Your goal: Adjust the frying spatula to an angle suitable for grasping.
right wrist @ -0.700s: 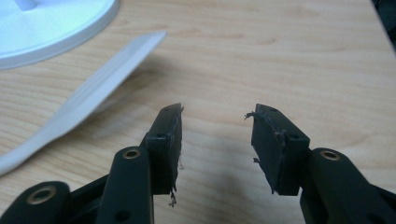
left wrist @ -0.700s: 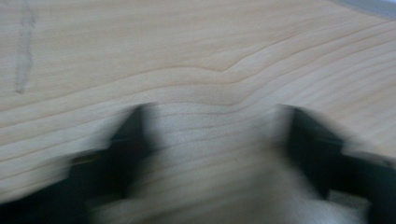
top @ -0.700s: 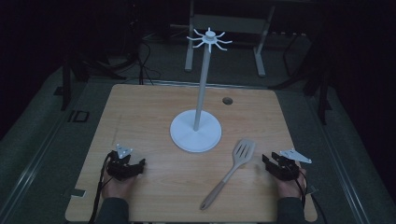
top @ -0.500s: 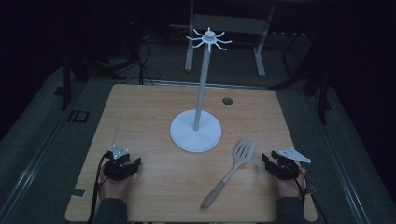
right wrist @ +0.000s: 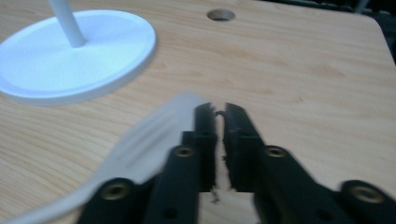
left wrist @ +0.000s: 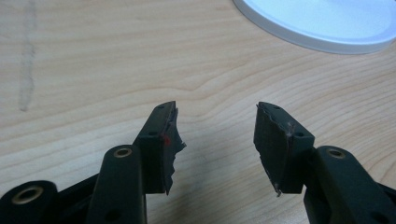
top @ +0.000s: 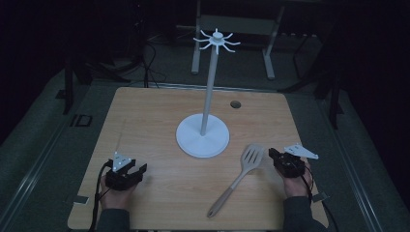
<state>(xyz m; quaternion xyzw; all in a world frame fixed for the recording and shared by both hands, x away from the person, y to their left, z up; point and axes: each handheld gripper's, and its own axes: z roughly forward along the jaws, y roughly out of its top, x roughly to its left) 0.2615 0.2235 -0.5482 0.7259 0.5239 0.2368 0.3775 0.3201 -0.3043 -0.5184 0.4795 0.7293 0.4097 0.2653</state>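
My left tongs [top: 129,171] stand released over bare table [top: 159,111], nothing between the jaws. My right tongs [top: 276,155] are clenched on nothing; the spatula [top: 239,177] lies just left of them, the stand [top: 203,137] beyond it.

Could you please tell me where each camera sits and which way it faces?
High view: above the near edge, facing forward and down on the table; both hands and tongs show.
Left gripper view: rides the left tongs, open, facing the stand.
Right gripper view: rides the right tongs, shut, beside the spatula.
All share the stand.
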